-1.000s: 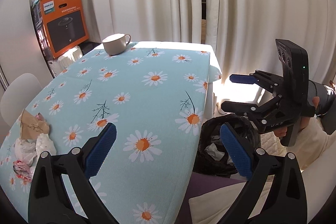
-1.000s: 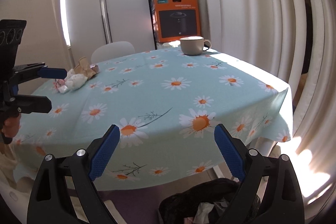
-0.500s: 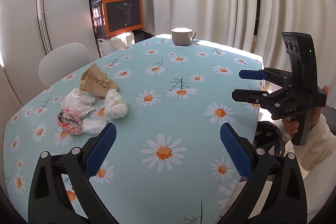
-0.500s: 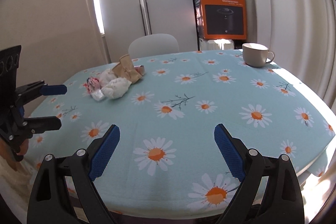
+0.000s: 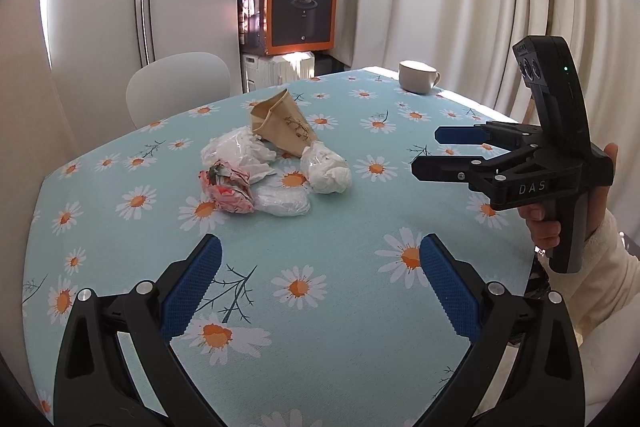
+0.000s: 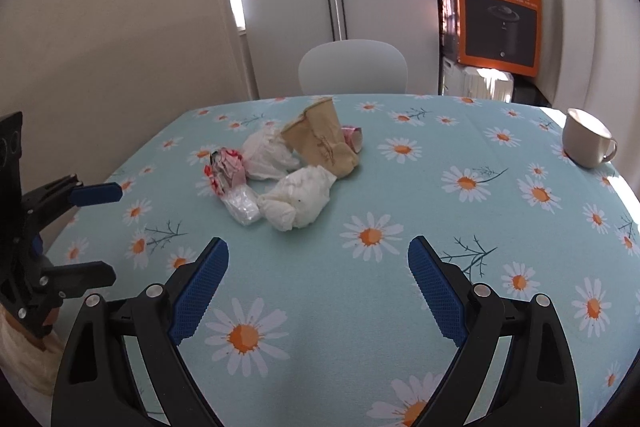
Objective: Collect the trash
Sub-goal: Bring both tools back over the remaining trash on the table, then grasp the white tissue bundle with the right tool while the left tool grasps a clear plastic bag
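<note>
Crumpled paper and thin plastic make up the trash pile [image 5: 276, 167] at centre frame on the daisy tablecloth [image 5: 360, 291]: a flattened brown paper cup [image 5: 286, 129], white tissue wads [image 6: 298, 199] and a red-printed wrapper [image 5: 228, 187]. All of it looks light, soft and easy to squash, so pinching a bulging fold should hold. The left gripper [image 5: 320, 279] and right gripper [image 6: 318, 275] both gape wide, empty, short of the pile.

A beige mug [image 6: 587, 139] sits at the right edge of the daisy tablecloth [image 6: 400, 211]; an orange Philips box [image 6: 498, 19] and a white chair [image 6: 353, 67] stand behind.
</note>
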